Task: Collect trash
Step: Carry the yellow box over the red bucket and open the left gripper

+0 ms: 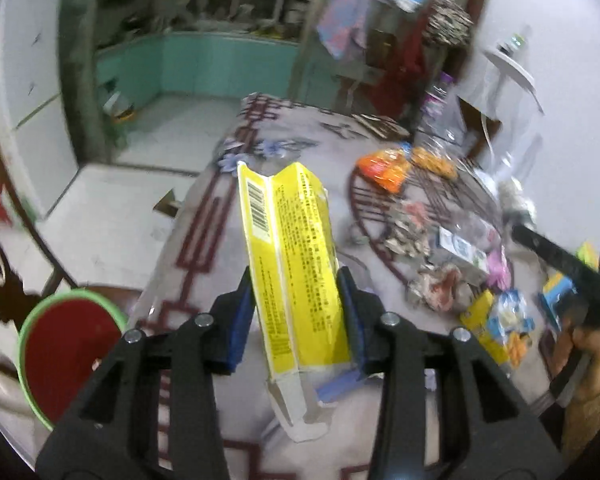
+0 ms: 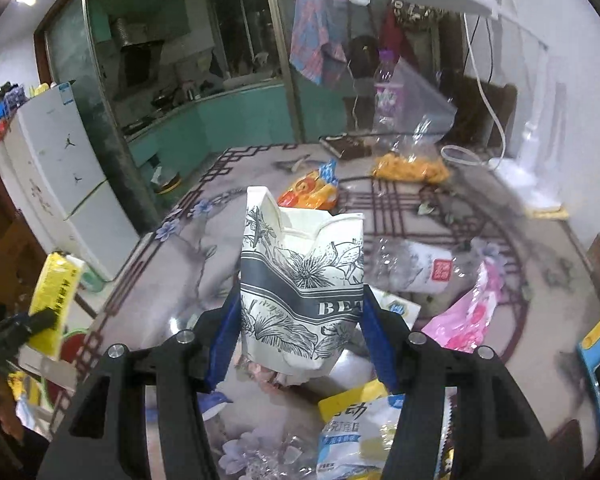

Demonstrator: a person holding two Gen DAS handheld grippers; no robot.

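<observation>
Trash litters the patterned worktop [image 2: 204, 216]: an orange snack bag [image 2: 310, 194], a pink wrapper [image 2: 466, 316], a clear plastic bottle [image 2: 414, 266] lying flat. The left gripper [image 1: 296, 300] is clamped on a flattened yellow carton [image 1: 292, 248], held above the worktop's edge, with a red bin [image 1: 66, 354] with a green rim low to its left. The right gripper [image 2: 300, 320] pinches a crumpled floral paper cup [image 2: 300, 280], raised above the litter near the worktop's middle.

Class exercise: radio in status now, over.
Left gripper shut on yellow carton. Right gripper shut on crushed paper cup. Wrappers litter table.
</observation>
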